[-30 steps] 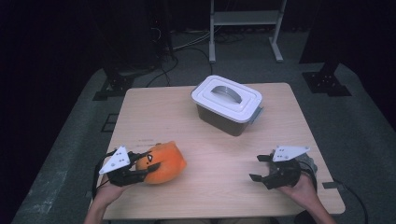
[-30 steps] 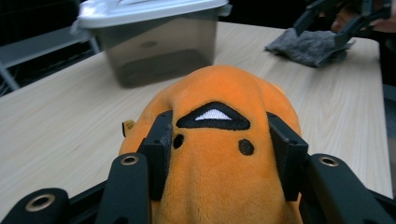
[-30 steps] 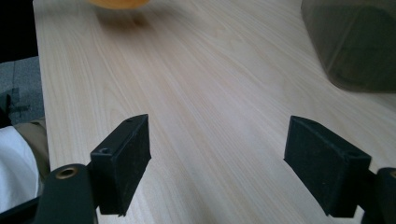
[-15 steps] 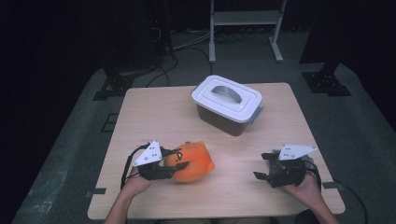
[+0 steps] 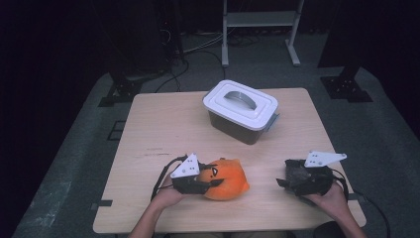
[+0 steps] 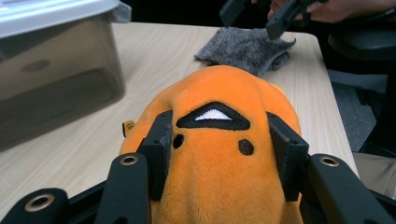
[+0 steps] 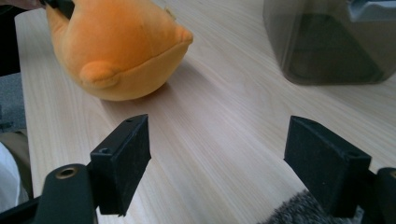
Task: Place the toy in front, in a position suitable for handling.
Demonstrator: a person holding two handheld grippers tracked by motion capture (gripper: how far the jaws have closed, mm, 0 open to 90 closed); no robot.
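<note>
Nearest the person, two grippers are working at the front edge of the wooden table (image 5: 163, 129). The left gripper (image 5: 205, 184) is pinching one orange plush toy (image 5: 227, 179) across its face, both black pads pressing into the fabric on either side of the stitched mouth (image 6: 214, 116). The plush is resting on the table just left of the middle, near the front. The right gripper (image 5: 289, 179) is sitting low over one grey fuzzy cloth (image 6: 245, 49) at the front right; its jaws are standing spread wide with bare tabletop between them, and only a tuft of the cloth (image 7: 306, 210) is showing by one pad.

Compared with a second ago, the left gripper and the plush are lying well further towards the table's middle, so the gap to the right gripper is narrower; the right gripper is sitting almost where it was.

Farther back, one dark translucent storage box (image 5: 237, 126) with a white handled lid (image 5: 240, 103) is standing closed, well apart from the plush, with open tabletop between them. Beyond the table, a white metal stand (image 5: 260, 20) and cables are lying on the dark floor.
</note>
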